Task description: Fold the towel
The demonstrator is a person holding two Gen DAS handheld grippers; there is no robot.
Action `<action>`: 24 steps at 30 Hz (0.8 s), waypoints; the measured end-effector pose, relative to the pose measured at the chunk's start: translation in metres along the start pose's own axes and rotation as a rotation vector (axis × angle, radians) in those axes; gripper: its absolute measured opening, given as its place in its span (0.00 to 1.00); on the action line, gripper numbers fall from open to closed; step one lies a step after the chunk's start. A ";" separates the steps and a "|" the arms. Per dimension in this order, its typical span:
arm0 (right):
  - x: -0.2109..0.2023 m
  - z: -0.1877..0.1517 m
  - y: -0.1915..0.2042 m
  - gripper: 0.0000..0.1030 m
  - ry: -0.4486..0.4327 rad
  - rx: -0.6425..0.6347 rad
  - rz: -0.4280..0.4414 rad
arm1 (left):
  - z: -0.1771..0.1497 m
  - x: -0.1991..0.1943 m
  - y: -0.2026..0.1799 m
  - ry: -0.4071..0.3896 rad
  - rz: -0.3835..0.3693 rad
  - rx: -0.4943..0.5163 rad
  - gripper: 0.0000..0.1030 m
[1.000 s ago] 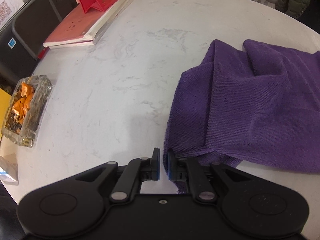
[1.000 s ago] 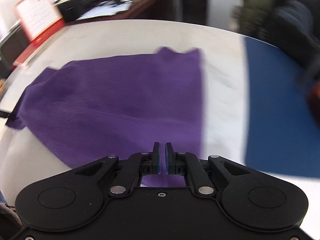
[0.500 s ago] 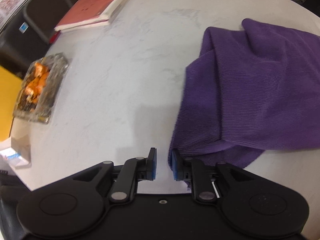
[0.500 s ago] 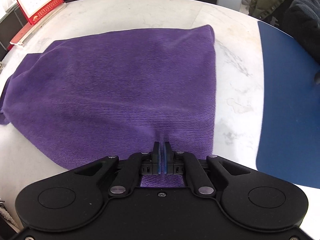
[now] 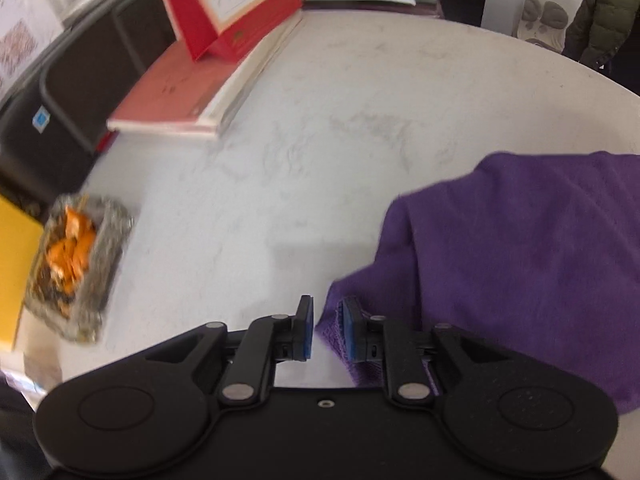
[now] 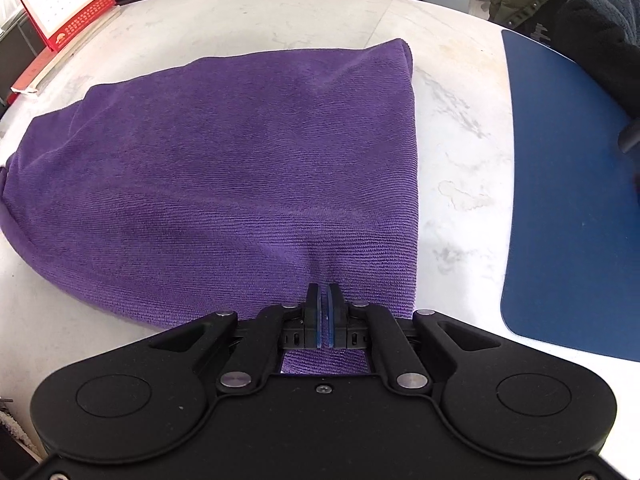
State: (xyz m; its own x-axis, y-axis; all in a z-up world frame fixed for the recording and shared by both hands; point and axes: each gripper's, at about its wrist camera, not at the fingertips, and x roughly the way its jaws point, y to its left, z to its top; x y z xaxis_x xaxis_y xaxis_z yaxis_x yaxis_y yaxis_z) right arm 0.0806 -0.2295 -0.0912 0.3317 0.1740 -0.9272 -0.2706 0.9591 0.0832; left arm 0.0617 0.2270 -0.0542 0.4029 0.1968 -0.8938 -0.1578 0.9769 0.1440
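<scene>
A purple towel [image 6: 240, 168] lies folded over on the white marble table [image 6: 460, 152]. My right gripper [image 6: 323, 312] is shut on the towel's near edge, close to its right corner. In the left wrist view the towel [image 5: 520, 248] fills the right side. My left gripper [image 5: 326, 330] is open, its jaws a little apart, and the towel's near left corner lies against its right finger [image 5: 350, 330] without being held.
A glass dish of orange scraps [image 5: 72, 268] sits at the left. Red books and a red desk calendar [image 5: 224, 12] lie at the far left. A blue mat [image 6: 572, 200] covers the table to the right of the towel. Coats hang beyond the table.
My left gripper has opened and let go of the towel corner, which now lies on the table. My right gripper has stayed shut on the towel's edge, and the towel has settled flat.
</scene>
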 end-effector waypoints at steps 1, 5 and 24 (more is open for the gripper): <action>-0.001 -0.001 0.001 0.01 0.002 0.001 -0.003 | 0.001 -0.004 0.003 0.002 -0.003 0.000 0.15; -0.001 -0.001 0.003 0.01 0.003 0.014 -0.007 | -0.024 -0.006 0.018 0.093 0.017 0.062 0.15; -0.003 -0.001 0.006 0.02 0.007 0.014 -0.018 | -0.003 0.008 0.014 -0.001 -0.036 -0.007 0.16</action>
State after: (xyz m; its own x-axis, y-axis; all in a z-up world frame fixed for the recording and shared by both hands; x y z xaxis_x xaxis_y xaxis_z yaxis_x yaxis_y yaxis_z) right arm 0.0769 -0.2244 -0.0885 0.3299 0.1554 -0.9311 -0.2517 0.9651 0.0719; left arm 0.0599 0.2424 -0.0610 0.4090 0.1618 -0.8981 -0.1492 0.9828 0.1091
